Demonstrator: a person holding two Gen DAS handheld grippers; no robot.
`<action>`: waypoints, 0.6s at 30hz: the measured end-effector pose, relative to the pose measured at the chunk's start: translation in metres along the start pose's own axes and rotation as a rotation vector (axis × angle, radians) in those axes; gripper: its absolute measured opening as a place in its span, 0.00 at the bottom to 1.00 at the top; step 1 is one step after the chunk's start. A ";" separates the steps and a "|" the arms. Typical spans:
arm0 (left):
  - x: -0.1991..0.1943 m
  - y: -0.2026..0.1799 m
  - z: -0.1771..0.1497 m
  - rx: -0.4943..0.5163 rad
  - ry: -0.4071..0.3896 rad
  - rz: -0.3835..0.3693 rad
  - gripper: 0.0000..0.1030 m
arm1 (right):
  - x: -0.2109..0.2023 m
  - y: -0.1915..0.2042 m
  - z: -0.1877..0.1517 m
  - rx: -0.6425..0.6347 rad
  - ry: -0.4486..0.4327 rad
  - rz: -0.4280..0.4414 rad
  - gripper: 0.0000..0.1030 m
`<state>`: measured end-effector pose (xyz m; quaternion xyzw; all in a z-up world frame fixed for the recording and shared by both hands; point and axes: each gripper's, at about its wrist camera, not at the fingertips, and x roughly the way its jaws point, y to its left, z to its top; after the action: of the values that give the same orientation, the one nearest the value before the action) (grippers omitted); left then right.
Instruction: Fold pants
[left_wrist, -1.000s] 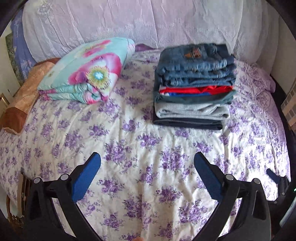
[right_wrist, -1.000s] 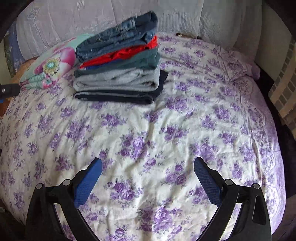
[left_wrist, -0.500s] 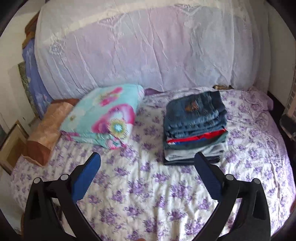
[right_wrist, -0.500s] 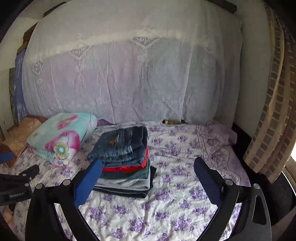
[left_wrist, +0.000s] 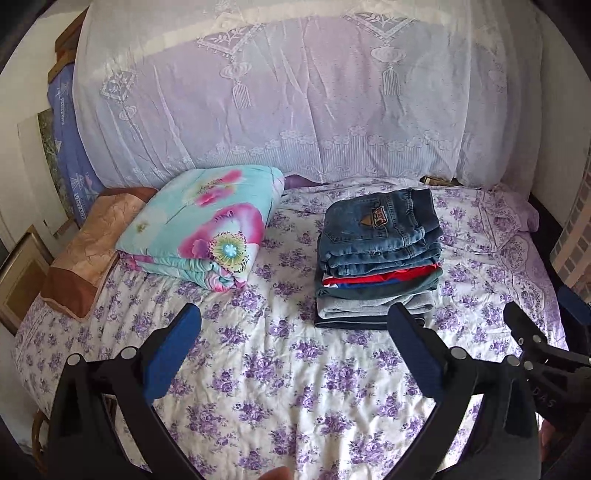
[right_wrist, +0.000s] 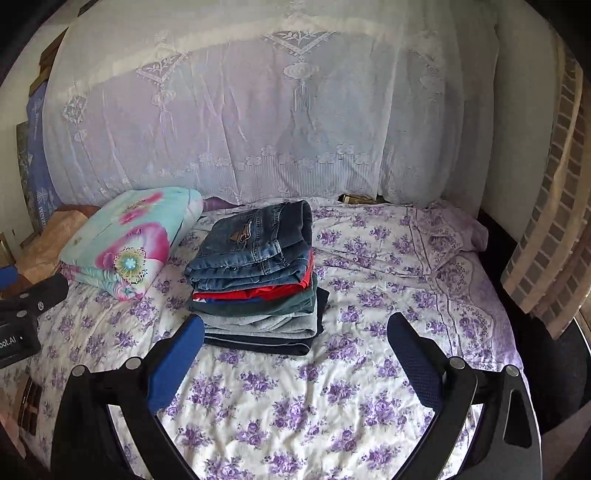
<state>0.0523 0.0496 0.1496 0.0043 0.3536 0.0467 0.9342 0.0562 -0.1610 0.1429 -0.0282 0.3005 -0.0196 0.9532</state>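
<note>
Though folded, pants stack (left_wrist: 376, 266) square-on

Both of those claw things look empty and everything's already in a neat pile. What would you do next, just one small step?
Probably draw both back from the bed. The stack of folded pants sits squared up on the floral sheet, jeans on top, and no loose pants show anywhere. The left hand-held gripper and right hand-held gripper are both open and hold nothing.

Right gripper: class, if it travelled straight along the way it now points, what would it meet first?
Probably the bedsheet just right of the stack of folded pants. The open right gripper holds nothing, and depth is hard to judge here.
</note>
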 end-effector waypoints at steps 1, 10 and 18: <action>0.001 0.000 0.000 0.000 0.005 -0.003 0.95 | -0.001 0.000 0.000 -0.001 -0.003 0.002 0.97; -0.002 -0.008 -0.004 0.028 -0.033 0.001 0.95 | 0.000 0.003 0.000 -0.018 0.007 0.018 0.97; -0.004 -0.016 -0.005 0.042 -0.018 -0.022 0.95 | -0.002 0.002 0.000 -0.009 0.007 0.029 0.97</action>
<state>0.0478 0.0333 0.1480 0.0206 0.3460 0.0289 0.9376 0.0542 -0.1589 0.1439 -0.0279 0.3042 -0.0045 0.9522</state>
